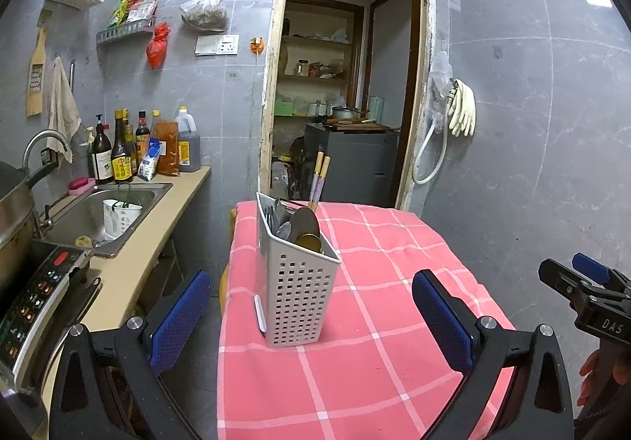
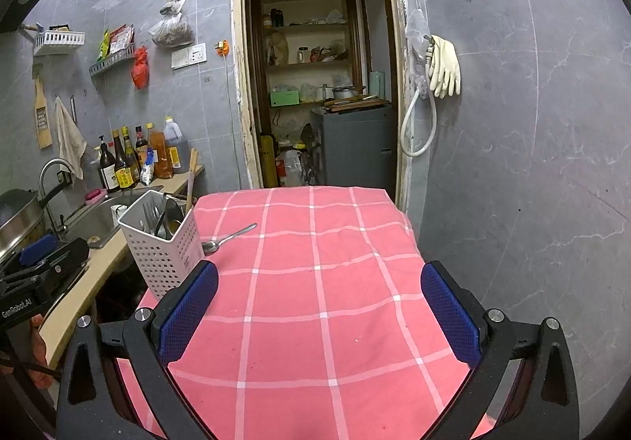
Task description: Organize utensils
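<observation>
A grey perforated utensil caddy stands upright on the pink checked tablecloth, holding forks, spoons, a ladle and chopsticks. It also shows in the right wrist view at the table's left edge. A metal spoon lies loose on the cloth just right of the caddy. My left gripper is open and empty, its blue pads either side of the caddy and nearer than it. My right gripper is open and empty above the tablecloth, well short of the spoon.
A counter with a steel sink, sauce bottles and a stove panel runs along the left. An open doorway to a pantry is behind the table. The grey tiled wall is on the right.
</observation>
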`<act>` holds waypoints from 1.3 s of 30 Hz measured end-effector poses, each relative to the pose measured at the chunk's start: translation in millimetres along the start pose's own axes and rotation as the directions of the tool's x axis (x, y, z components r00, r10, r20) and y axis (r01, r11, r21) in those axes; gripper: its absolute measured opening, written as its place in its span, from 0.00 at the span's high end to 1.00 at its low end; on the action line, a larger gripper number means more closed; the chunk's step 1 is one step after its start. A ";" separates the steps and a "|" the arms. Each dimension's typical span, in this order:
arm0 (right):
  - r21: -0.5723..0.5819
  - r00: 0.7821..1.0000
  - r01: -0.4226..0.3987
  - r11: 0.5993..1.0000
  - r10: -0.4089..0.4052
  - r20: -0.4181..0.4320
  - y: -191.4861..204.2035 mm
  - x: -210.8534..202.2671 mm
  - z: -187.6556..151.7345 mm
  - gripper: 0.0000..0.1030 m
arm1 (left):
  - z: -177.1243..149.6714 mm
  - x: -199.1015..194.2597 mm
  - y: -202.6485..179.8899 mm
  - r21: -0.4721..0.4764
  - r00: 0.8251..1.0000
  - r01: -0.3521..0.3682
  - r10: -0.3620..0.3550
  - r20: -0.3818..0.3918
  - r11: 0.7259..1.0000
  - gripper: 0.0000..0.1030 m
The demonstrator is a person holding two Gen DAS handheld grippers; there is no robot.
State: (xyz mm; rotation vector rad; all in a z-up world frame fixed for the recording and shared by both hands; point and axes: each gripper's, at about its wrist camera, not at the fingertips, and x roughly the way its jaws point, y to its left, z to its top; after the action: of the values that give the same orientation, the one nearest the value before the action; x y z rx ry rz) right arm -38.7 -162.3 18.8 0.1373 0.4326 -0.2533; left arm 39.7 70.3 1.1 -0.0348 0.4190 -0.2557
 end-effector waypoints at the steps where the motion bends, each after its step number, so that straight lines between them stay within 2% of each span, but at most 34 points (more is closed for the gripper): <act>1: -0.001 1.000 0.000 1.000 0.000 -0.001 0.1 0.4 0.2 0.02 | 0.0 0.2 0.4 -0.002 1.000 -0.001 0.001 -0.001 1.000 0.00; 39: 0.008 1.000 -0.001 1.000 0.002 -0.016 -5.2 3.6 -0.4 0.02 | -0.5 2.8 -0.2 -0.003 1.000 0.003 -0.003 -0.007 1.000 0.00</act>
State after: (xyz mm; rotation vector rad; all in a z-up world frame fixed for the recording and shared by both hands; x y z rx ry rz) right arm -37.1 -168.0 16.6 0.1472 0.4477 -0.2526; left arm 42.0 69.4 -0.5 -0.0375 0.4262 -0.2587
